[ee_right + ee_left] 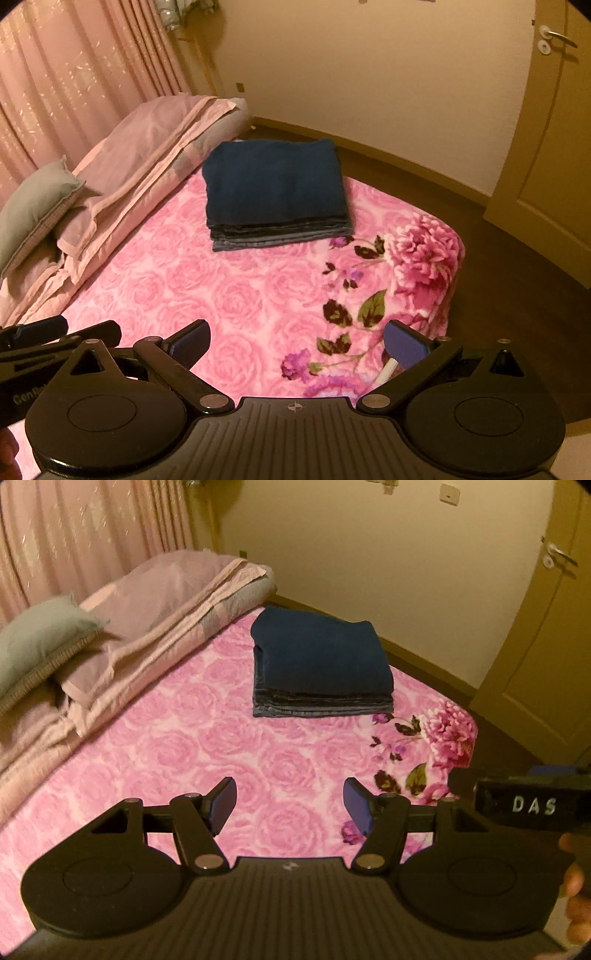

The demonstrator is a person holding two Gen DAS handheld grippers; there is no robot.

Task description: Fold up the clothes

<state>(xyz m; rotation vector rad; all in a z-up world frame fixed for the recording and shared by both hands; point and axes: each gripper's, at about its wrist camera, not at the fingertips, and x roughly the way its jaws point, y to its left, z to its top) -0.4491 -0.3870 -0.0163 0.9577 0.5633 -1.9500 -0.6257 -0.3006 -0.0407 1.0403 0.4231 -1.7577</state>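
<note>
One stack of folded dark-blue clothes (321, 661) lies on the bed (207, 746), whose cover is pink with a rose print. In the left wrist view the stack sits at about 12 o'clock from the camera, near the far edge of the bed; several folded layers show along its near side, too fine to count. In the right wrist view the same stack (275, 192) lies at about 11 o'clock.

Two grippers are in view. The left gripper (290, 805) hovers above the cover with its jaws spread wide and nothing between them. The right gripper (297, 345) also hangs over the bed, jaws spread and empty, well apart from the stack.

At 9 to 10 o'clock along the bed's left side lie one grey-green pillow (33, 646) and a pile of folded pale pink bedding (155, 602). One pink curtain (85, 528) hangs behind them. One door (554, 635) with a metal handle stands at 2 o'clock. Large printed flowers (424, 251) mark the bed's right corner.
</note>
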